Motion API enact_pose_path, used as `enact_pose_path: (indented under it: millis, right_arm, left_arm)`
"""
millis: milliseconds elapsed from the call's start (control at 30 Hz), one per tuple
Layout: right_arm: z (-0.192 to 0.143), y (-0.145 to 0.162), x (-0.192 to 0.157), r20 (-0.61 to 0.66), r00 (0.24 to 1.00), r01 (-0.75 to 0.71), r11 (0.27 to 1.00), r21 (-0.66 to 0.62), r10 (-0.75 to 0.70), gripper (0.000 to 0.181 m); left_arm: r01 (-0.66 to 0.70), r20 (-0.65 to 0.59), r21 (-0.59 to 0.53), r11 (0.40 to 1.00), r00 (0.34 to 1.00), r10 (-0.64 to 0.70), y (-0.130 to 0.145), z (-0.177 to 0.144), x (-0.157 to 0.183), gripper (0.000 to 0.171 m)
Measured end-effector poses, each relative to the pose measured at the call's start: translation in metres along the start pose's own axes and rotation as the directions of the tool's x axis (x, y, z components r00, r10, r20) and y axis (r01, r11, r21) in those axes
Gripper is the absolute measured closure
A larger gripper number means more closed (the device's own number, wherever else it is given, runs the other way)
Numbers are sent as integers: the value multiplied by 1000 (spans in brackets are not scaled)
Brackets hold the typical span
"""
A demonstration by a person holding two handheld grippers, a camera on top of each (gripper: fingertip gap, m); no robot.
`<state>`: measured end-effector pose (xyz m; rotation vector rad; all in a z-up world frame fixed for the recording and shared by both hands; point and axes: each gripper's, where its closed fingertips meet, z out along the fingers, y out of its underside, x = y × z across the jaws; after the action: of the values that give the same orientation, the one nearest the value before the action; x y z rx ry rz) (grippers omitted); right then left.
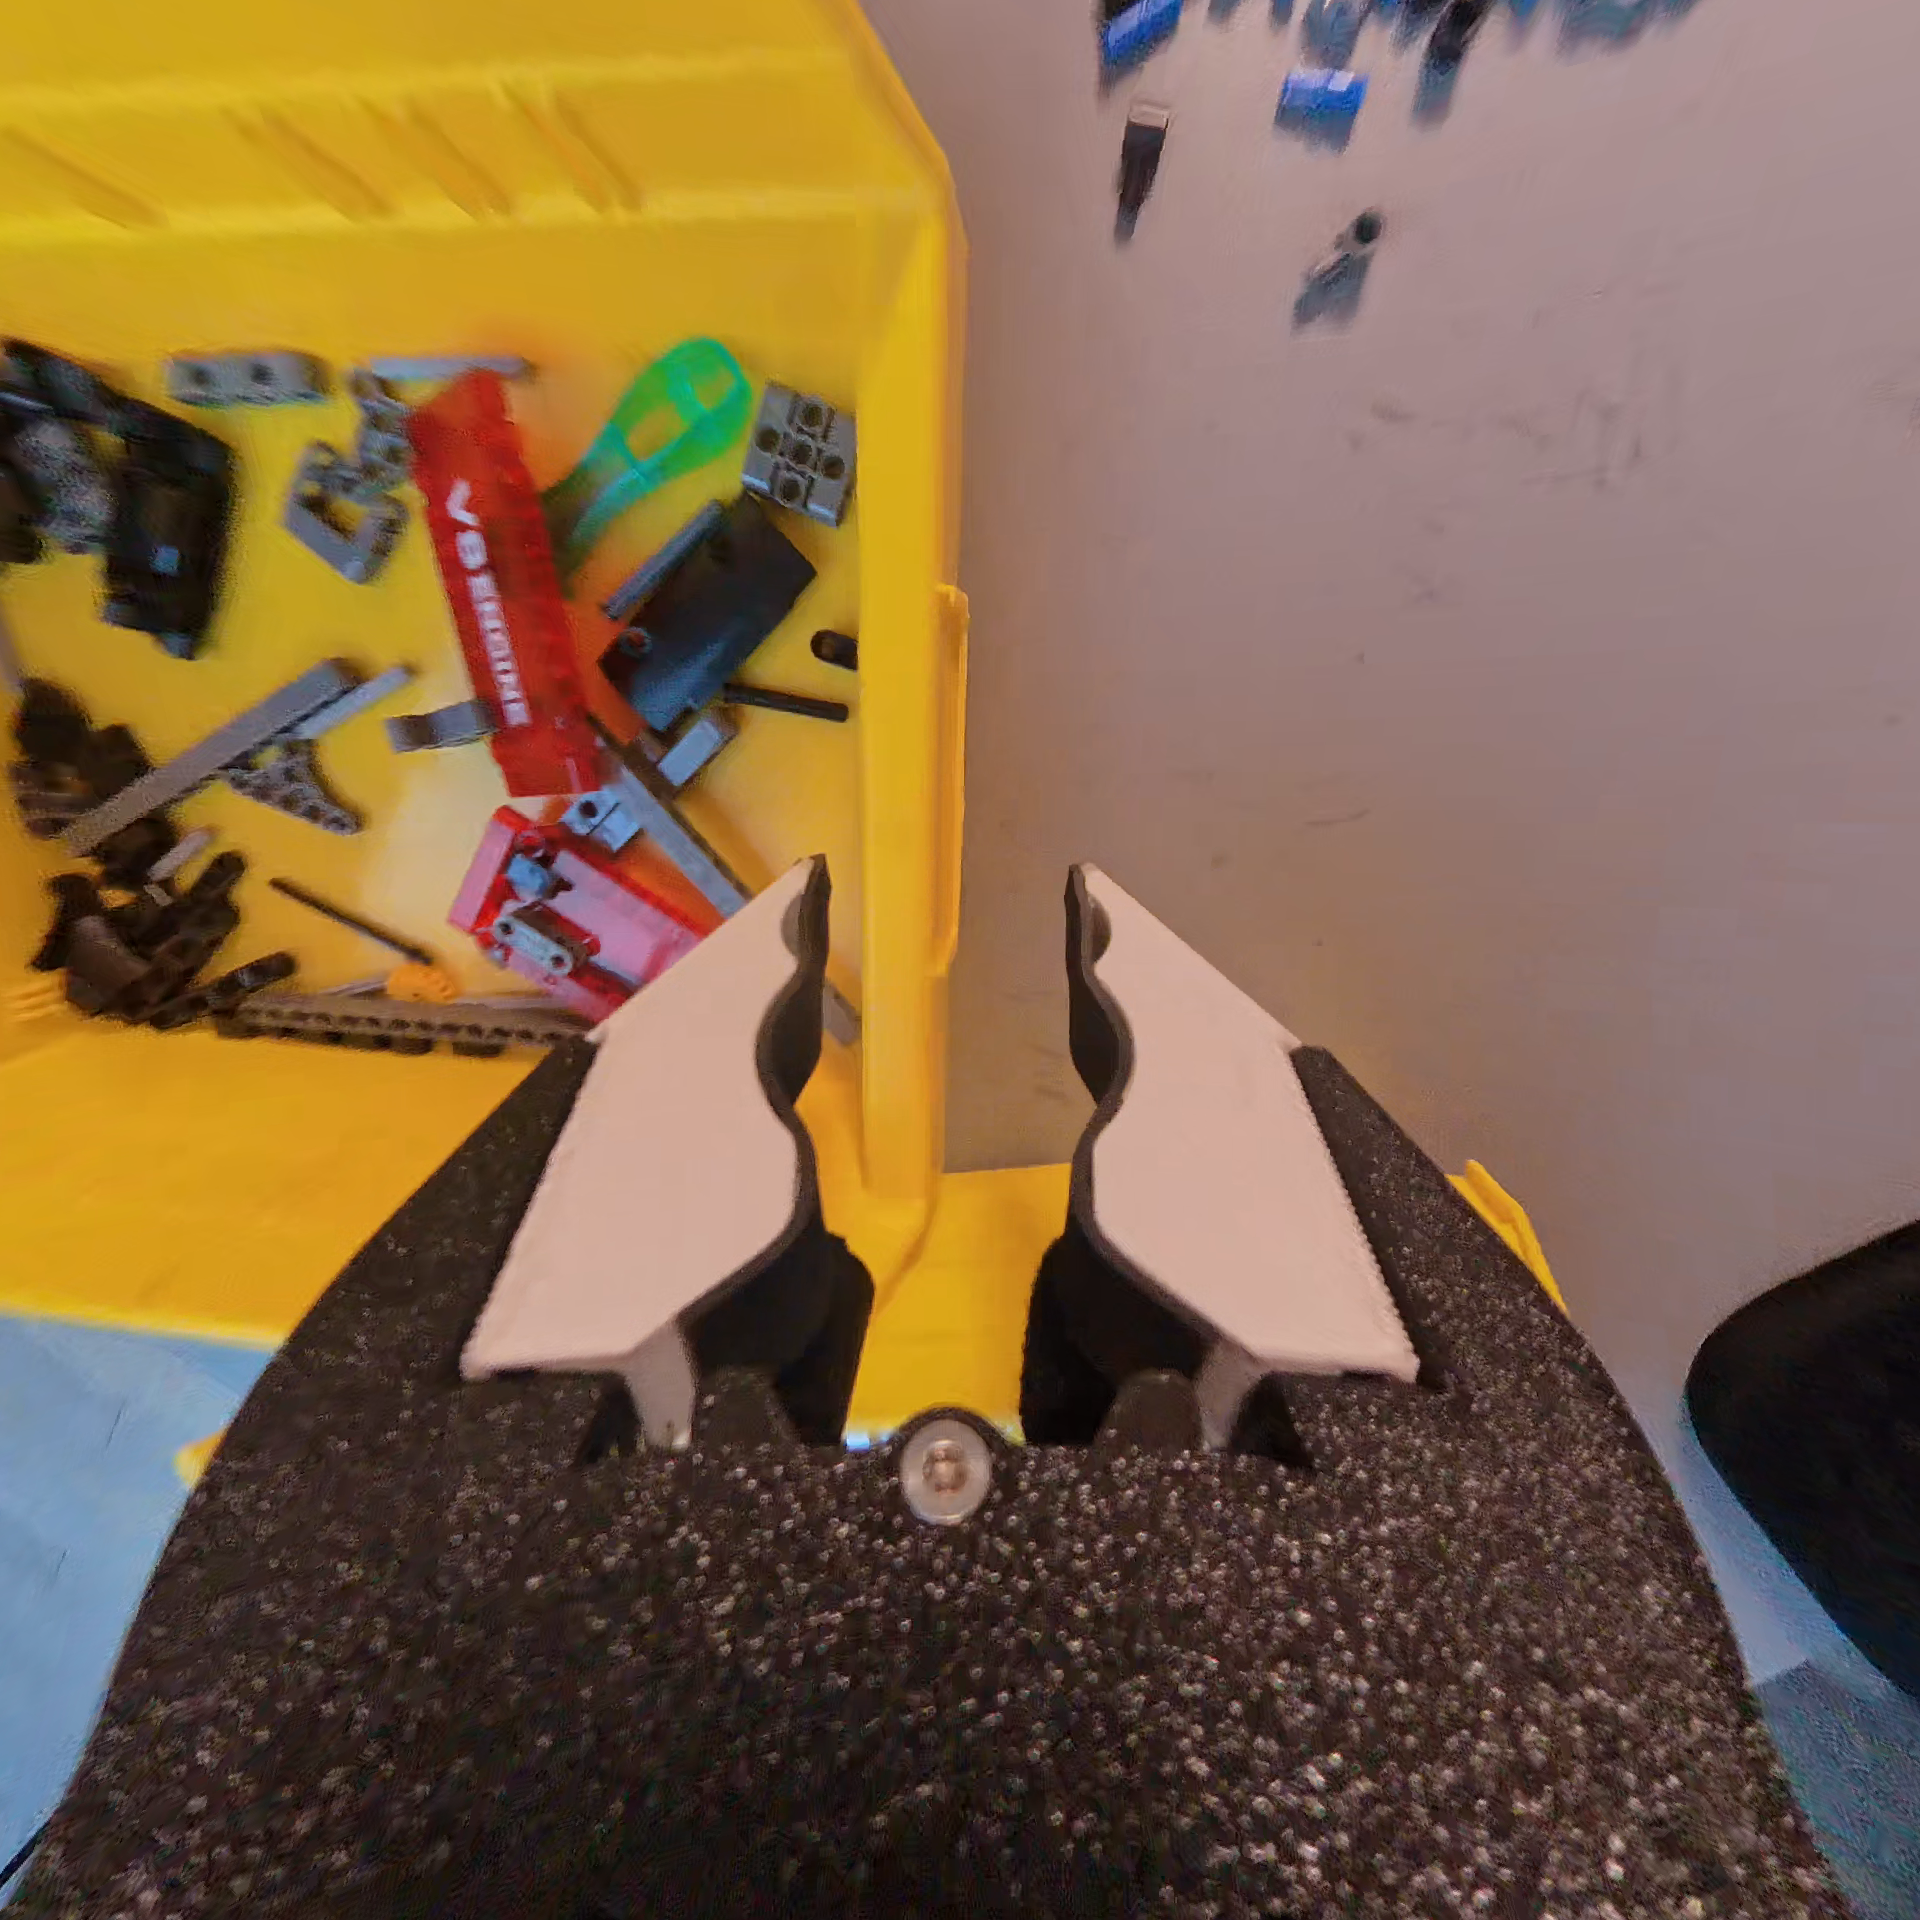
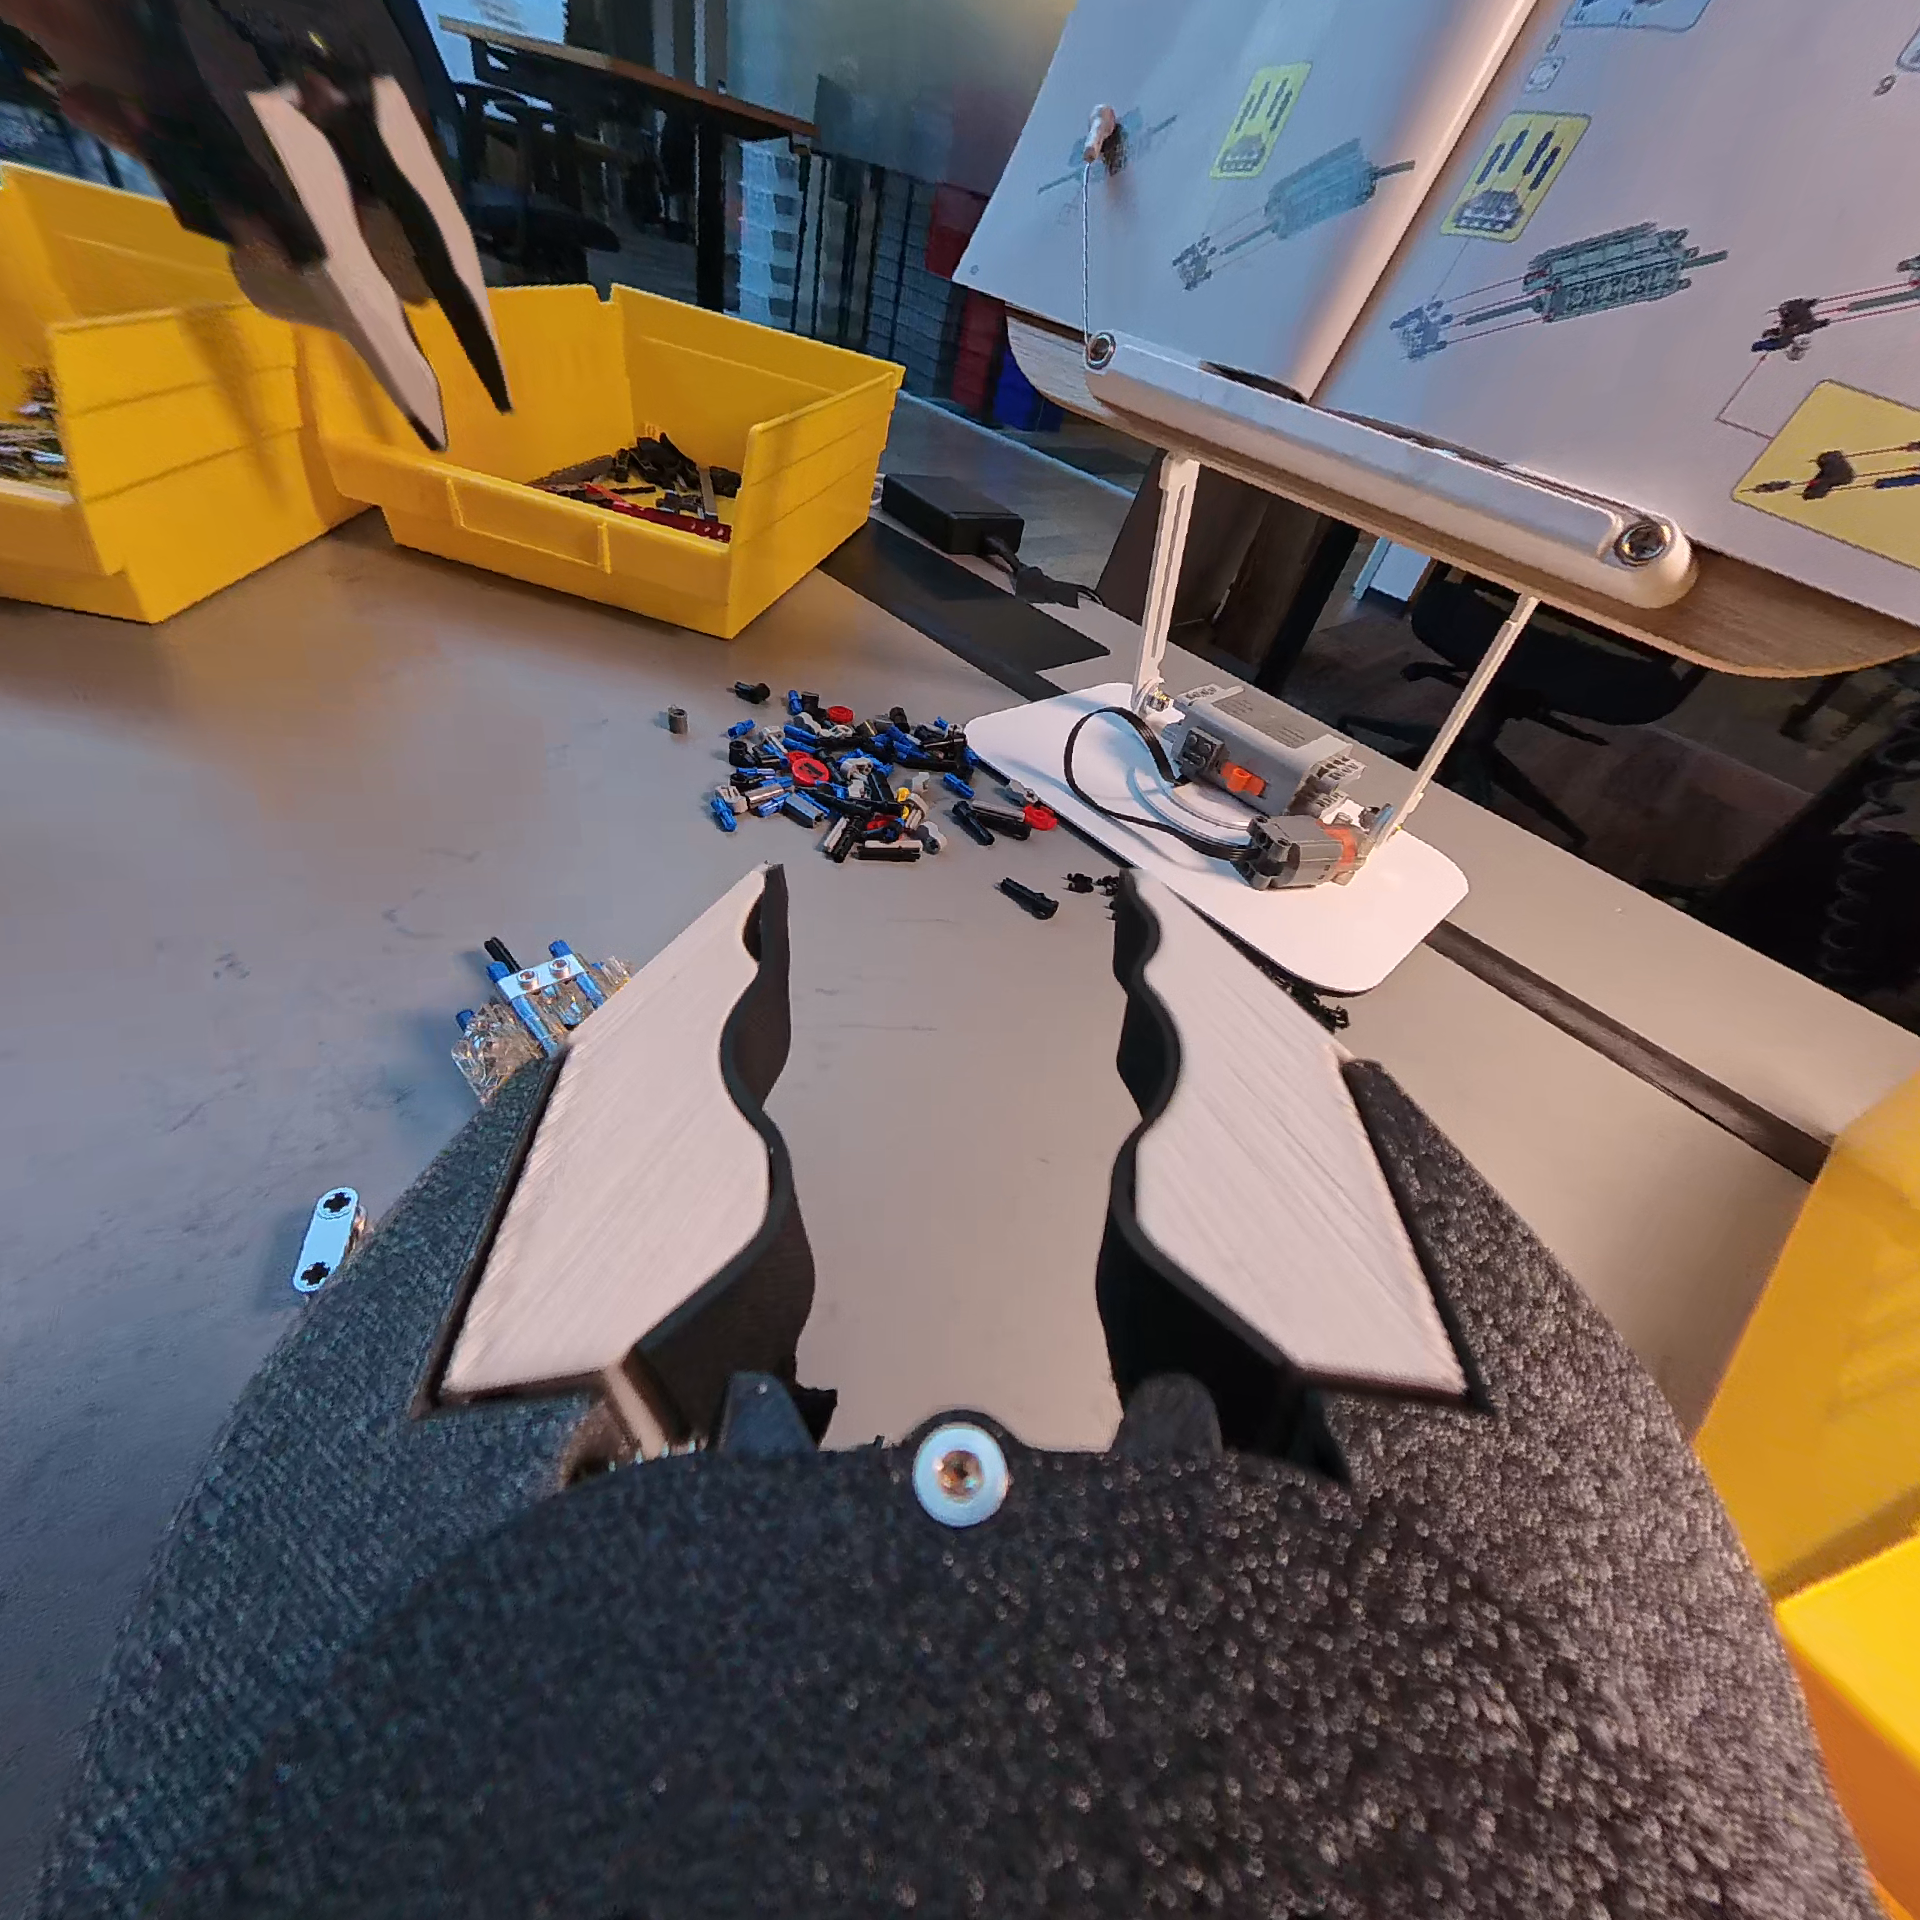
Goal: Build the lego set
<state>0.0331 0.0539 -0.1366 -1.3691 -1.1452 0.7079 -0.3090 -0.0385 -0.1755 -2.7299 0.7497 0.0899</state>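
Observation:
My left gripper [image 1: 948,883] is open and empty. It hangs over the right rim of a yellow bin [image 1: 914,623] that holds a red see-through beam [image 1: 499,592], a green see-through piece [image 1: 665,426] and several grey and black building parts. In the right wrist view it shows above that bin [image 2: 623,499], fingertips pointing down [image 2: 468,416]. My right gripper [image 2: 951,883] is open and empty, low over the grey table [image 2: 312,779]. A small clear and blue assembly [image 2: 540,997] lies just left of its left finger. A pile of small pins [image 2: 852,769] lies ahead.
A light grey short beam [image 2: 327,1236] lies at the near left. A stand's white base [image 2: 1299,935] carries a grey battery box [image 2: 1257,748] with a cable, under an open instruction booklet [image 2: 1558,208]. More yellow bins stand far left [image 2: 125,436] and near right [image 2: 1849,1351]. A black adapter [image 2: 951,509] lies behind. Left tips to right tips: about 35 cm.

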Motion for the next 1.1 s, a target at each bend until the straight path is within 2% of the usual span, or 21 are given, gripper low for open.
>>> enact_pose_path:
  millis: [100, 133, 167, 267, 367, 433, 533, 567, 700, 800, 900, 967, 1033, 1100]
  right_arm:
    - [-2, -1, 0, 5, 1000, -4, 1000, 12, 4, 121]
    - [-3, -1, 0, 7, 1000, -6, 1000, 13, 6, 121]
    - [-3, -1, 0, 10, 1000, -7, 1000, 14, 7, 121]
    - [-6, -1, 0, 18, 1000, -14, 1000, 12, 14, 121]
    - [-7, 0, 0, 31, 999, -31, 1000, 7, 30, 121]
    - [-6, 0, -1, 41, 999, -34, 999, 3, 34, 121]
    - [-4, 2, -4, 55, 998, -28, 1000, -11, 28, 121]
    - [-4, 2, -5, 56, 998, -25, 1000, -12, 25, 121]
    - [-7, 1, -3, 50, 998, -31, 1000, -3, 31, 121]
    - [-7, 2, -1, 56, 997, -56, 998, -8, 57, 121]
    - [-8, 1, 0, 53, 997, -57, 998, -1, 57, 121]
    - [-8, 1, 0, 53, 997, -61, 998, 0, 61, 121]
    - [-8, 1, 1, 55, 996, -70, 998, 1, 69, 121]
    - [-9, 1, 2, 53, 996, -76, 997, 5, 75, 121]
  left_arm:
    - [-34, -55, -200, 979, 998, 23, 9, 43, -7, 129]
    - [-48, -64, -248, 968, 997, 33, 14, 53, -9, 142]
    - [-60, -104, -286, 956, 994, 31, 18, 59, -6, 150]
    - [-73, -109, -314, 947, 993, 40, 18, 58, -1, 151]
    - [-107, -255, -231, 967, 966, 46, 3, 30, 47, 149]
    - [-113, -273, -202, 973, 961, 55, -5, 17, 60, 150]
    - [-22, -86, -240, 971, 996, 2, 2, 32, 18, 149]
    - [-5, -69, -256, 967, 998, -13, 6, 35, 12, 149]
    - [-60, -197, -221, 973, 980, 16, -7, 39, 53, 150]
    - [-93, -193, -271, 958, 980, 41, 0, 51, 59, 149]
    - [-62, -214, -252, 966, 977, 7, 0, 54, 61, 148]
    - [-55, -252, -230, 972, 968, -5, -1, 47, 64, 138]
    - [-7, -268, -151, 989, 963, -34, -12, 30, 57, 138]
    - [78, -221, -42, 996, 971, -85, -27, 9, 31, 138]
